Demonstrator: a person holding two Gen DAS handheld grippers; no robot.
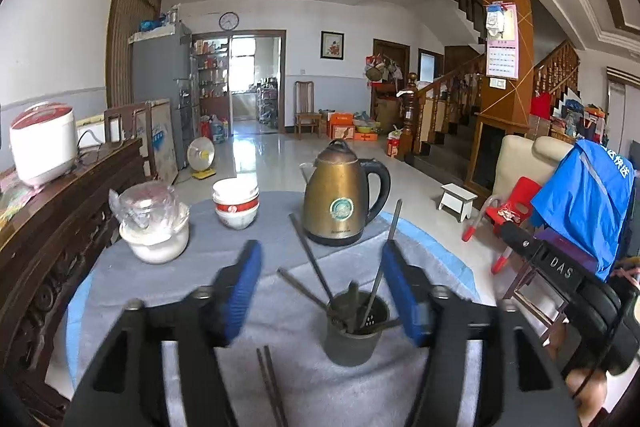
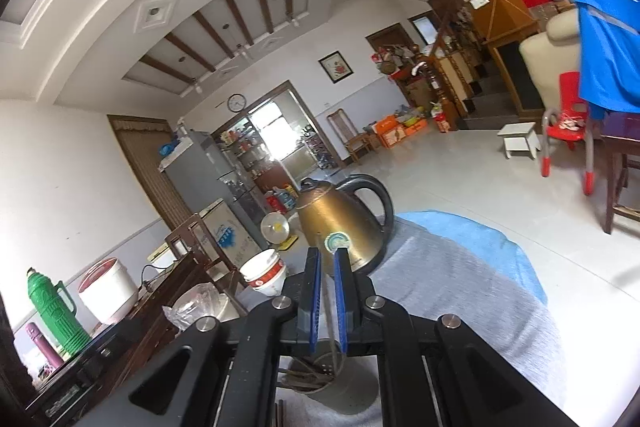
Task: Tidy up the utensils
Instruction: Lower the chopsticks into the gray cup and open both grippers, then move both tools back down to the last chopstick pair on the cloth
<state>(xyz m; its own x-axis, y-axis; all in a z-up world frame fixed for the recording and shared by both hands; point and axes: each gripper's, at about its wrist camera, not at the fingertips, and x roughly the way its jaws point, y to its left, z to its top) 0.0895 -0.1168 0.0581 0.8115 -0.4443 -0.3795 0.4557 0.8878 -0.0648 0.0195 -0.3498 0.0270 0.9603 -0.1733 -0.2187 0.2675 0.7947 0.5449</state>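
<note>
- While the left tongs hung spread wide over the bench, nothing lay between their blue pads.
- At 5 o'clock from the frame centre in the left view, a dark cup stood upright on the grey cloth, between the two pads.
- Several chopsticks leaned out of the cup toward 11 o'clock; one stick rose toward 1 o'clock, passing just beside the right pad.
- A loose pair lay flat on the cloth at 7 o'clock from the cup.
- A brass kettle stood at 12 o'clock from the cup, well apart from it.
- Stacked bowls sat at 9 o'clock from the kettle, and a plastic-wrapped jar farther toward 9 o'clock.
- The right tongs were nearly pressed together, a thin stick showing in the narrow gap; whether the pads truly pinched it I cannot tell.
- Below those tongs, in the right view, the cup showed at 6 o'clock, the kettle at 12 o'clock.
</note>
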